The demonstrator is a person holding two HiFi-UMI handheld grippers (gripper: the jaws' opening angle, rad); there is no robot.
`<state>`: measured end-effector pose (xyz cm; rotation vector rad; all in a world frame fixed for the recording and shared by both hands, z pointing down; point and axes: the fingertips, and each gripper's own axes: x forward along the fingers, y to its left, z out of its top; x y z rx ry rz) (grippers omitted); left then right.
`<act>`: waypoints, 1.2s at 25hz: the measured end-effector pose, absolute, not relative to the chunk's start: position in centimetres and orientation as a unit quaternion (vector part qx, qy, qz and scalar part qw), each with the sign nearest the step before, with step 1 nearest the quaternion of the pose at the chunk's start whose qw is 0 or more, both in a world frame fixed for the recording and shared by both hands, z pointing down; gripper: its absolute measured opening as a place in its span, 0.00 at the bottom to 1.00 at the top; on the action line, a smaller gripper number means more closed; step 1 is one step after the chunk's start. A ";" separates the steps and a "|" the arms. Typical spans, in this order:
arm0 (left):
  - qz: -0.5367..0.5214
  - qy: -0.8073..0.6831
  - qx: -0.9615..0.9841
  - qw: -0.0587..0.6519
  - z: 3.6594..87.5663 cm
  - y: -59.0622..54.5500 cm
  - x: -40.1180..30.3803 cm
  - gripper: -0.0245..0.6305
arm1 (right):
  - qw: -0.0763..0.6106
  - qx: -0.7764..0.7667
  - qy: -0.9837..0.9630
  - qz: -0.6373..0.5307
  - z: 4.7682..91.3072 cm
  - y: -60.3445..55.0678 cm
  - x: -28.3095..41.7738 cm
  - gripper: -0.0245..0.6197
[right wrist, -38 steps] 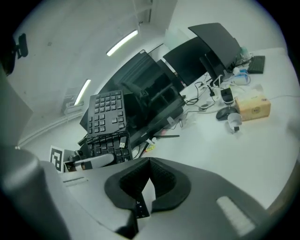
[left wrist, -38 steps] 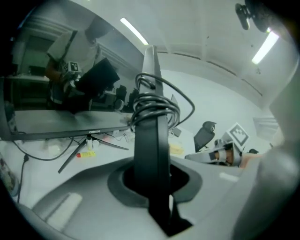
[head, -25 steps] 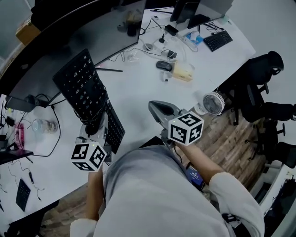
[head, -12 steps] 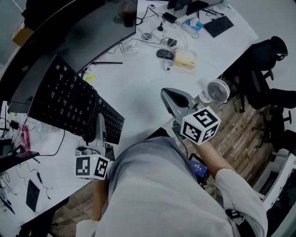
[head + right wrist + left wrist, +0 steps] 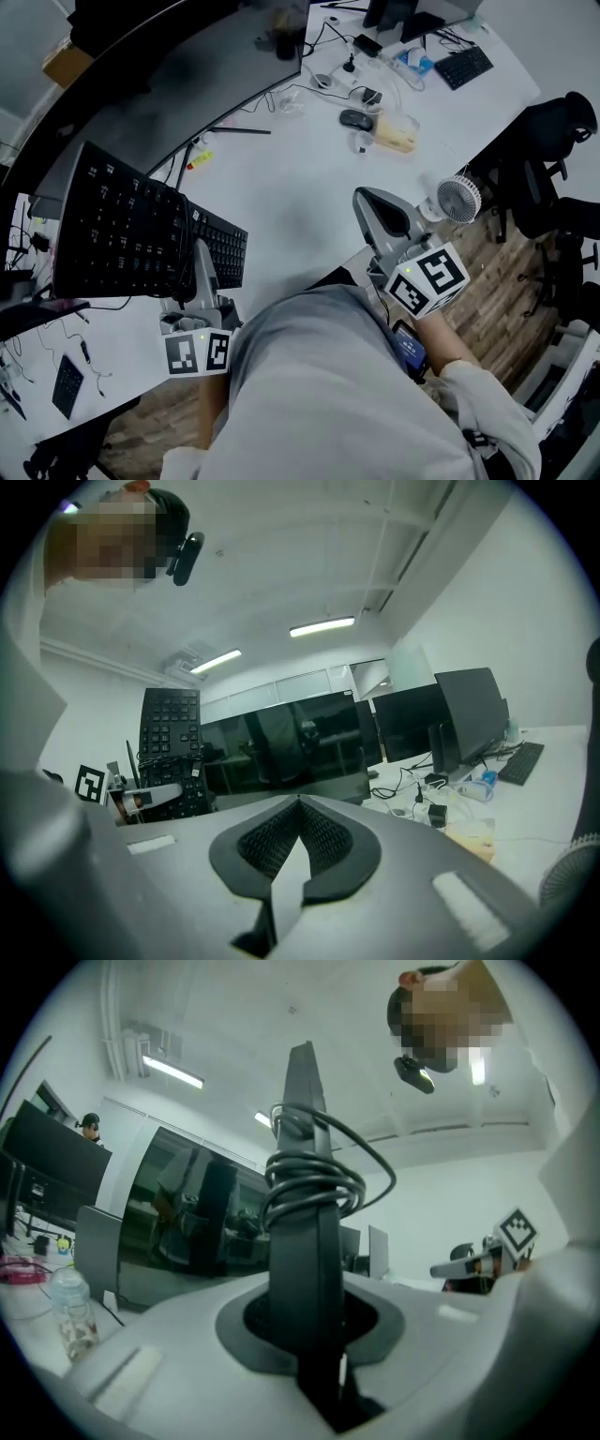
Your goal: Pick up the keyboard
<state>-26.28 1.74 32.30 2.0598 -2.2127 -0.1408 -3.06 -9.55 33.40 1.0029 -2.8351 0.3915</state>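
Where the left hand-held gripper (image 5: 198, 265) clamps, the keyboard (image 5: 117, 230) stands edgewise.

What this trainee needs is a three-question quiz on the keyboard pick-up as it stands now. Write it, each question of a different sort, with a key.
1. True or false: the right gripper is clamped on the keyboard.
2. In the left gripper view, what is wound round the keyboard?
A. a cable
B. a strip of tape
C. a cloth
3. Fill in: the keyboard is held up on edge, keys facing the head view, by the ____ gripper.

Key
1. False: its jaws are together on nothing, apart from the keyboard.
2. A
3. Left: the left gripper is shut on the keyboard's edge.
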 end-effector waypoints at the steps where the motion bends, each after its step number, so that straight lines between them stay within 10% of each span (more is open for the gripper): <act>1: -0.050 -0.735 0.674 0.054 32.2 1.9 -26.6 0.04 | 0.056 0.330 -0.934 0.126 33.4 -9.5 -3.1 0.04; 30: -0.032 -0.737 0.674 0.035 32.0 1.7 -27.4 0.04 | 0.110 0.347 -0.920 0.146 34.2 -9.4 -4.0 0.02</act>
